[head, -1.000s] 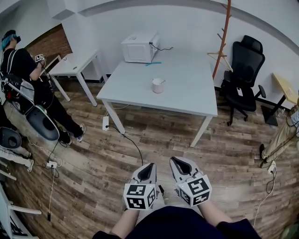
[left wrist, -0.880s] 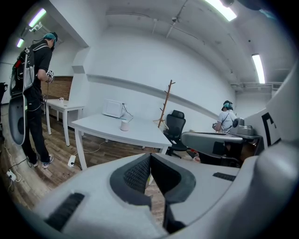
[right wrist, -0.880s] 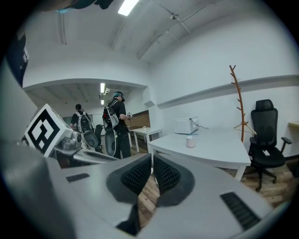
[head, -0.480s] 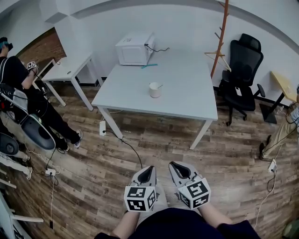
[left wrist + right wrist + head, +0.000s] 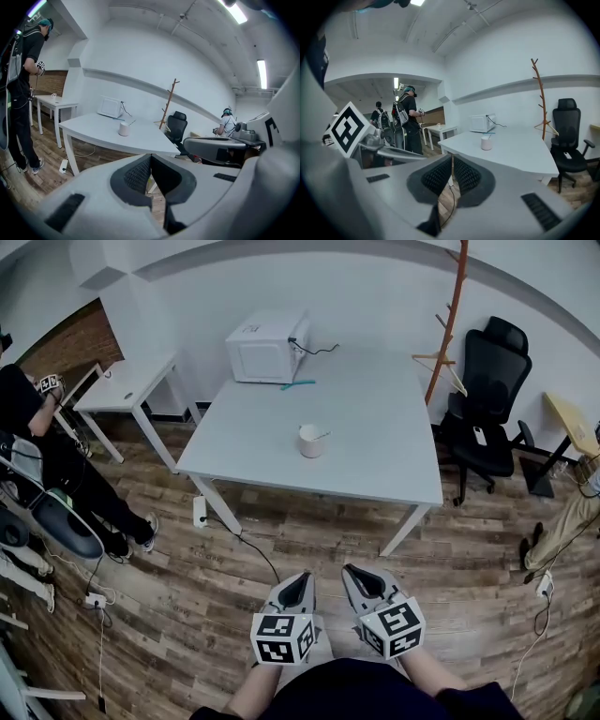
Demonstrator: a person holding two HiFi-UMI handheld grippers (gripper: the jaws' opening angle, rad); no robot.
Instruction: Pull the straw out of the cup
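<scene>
Both closed and empty: left gripper (image 5: 298, 579), right gripper (image 5: 360, 576); cup (image 5: 310, 441), straw (image 5: 322, 435) seemingly inside, has drawn nearer as I approach.

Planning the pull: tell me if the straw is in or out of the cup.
In: the straw pokes up over the rim of the upright cup.

Plenty of open floor (image 5: 337, 531) in front of the table (image 5: 375, 399), just a cable (image 5: 255, 545) snaking across it. The tabletop's bare all round the cup (image 5: 310, 441); the microwave (image 5: 265, 334) sits well off at the far corner, and the coat rack (image 5: 447, 324) and chair (image 5: 492, 399) crowd the right side.
</scene>
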